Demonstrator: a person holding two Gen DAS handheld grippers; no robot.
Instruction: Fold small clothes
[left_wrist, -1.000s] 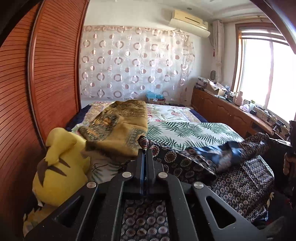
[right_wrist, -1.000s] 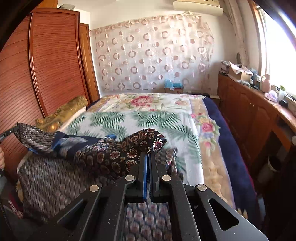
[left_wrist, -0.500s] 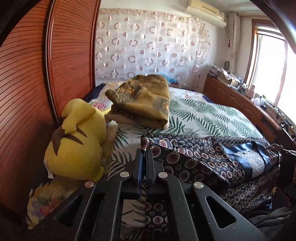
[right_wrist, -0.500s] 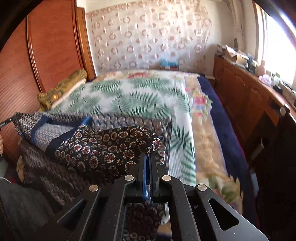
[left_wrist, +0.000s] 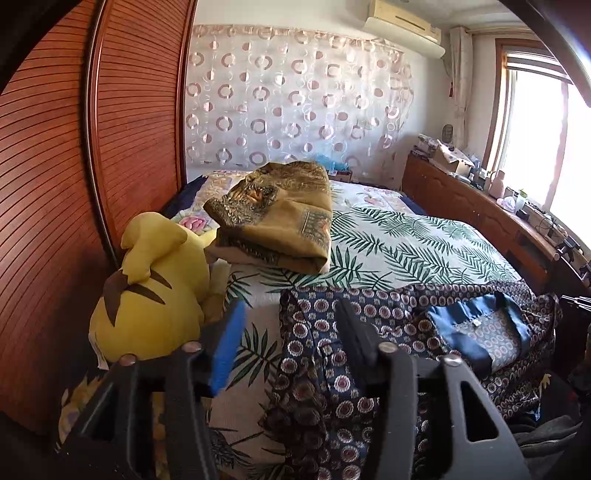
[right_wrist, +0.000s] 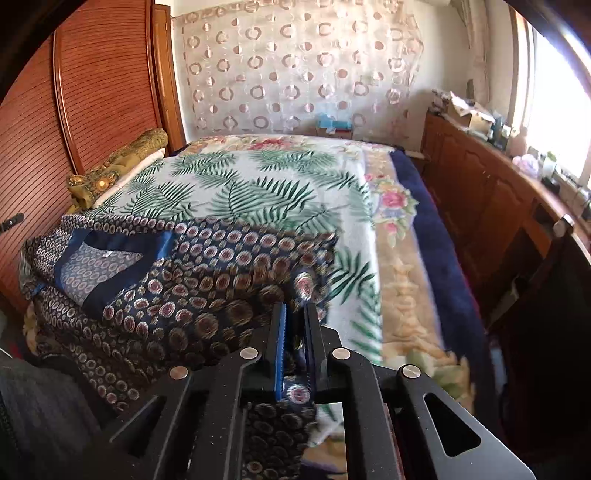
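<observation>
A dark navy garment with round medallion print and a blue satin neckband (left_wrist: 424, 332) lies folded on the near edge of the bed; it also shows in the right wrist view (right_wrist: 177, 280). My left gripper (left_wrist: 291, 314) is open, its fingers spread on either side of the garment's left corner. My right gripper (right_wrist: 295, 314) has its fingers slightly parted, with the garment's right corner between them; the cloth there is blurred.
The bed (right_wrist: 266, 184) has a leaf-print cover. A yellow plush toy (left_wrist: 155, 295) and a folded gold-brown blanket (left_wrist: 280, 218) lie at its left. A wooden wardrobe (left_wrist: 74, 166) stands on the left, a wooden cabinet (right_wrist: 480, 177) on the right.
Both grippers lowered the garment onto the bed. My left gripper has opened and let go of its corner. My right gripper's fingers have begun to part.
</observation>
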